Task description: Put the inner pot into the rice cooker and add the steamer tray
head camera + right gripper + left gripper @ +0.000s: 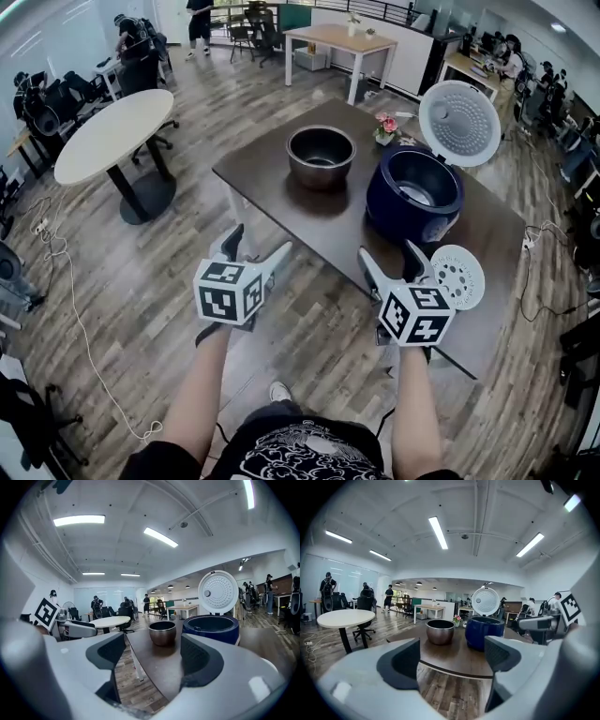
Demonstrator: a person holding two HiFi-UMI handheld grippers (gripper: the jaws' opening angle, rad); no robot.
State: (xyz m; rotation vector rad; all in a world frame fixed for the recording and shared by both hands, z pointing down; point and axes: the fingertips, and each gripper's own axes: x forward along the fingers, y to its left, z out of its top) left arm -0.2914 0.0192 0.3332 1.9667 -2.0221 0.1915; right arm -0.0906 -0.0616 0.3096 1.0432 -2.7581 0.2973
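Both sets of fingers [401, 663] spread wide, nothing btwn: L gripper [260, 241] and R gripper [388, 251] at near edge of surface [328, 230]. Steamer tray [457, 277] flat on surface, just beside R gripper. Farther back, inner pot [321, 155] upright and empty, next to but not touching blue rice cooker [413, 192], lid [459, 122] up.

A wood-plank floor [103, 281] runs through the open office. A dark brown bench [281, 214] stands mid-room. A round white table [108, 136] on a black pedestal is to its left, and a pale wooden table [339, 37] stands further back. Black office chairs [150, 70] cluster by the side desks. Strip lights [438, 532] glow on the white ceiling. Loose cables [54, 239] trail across the floor.
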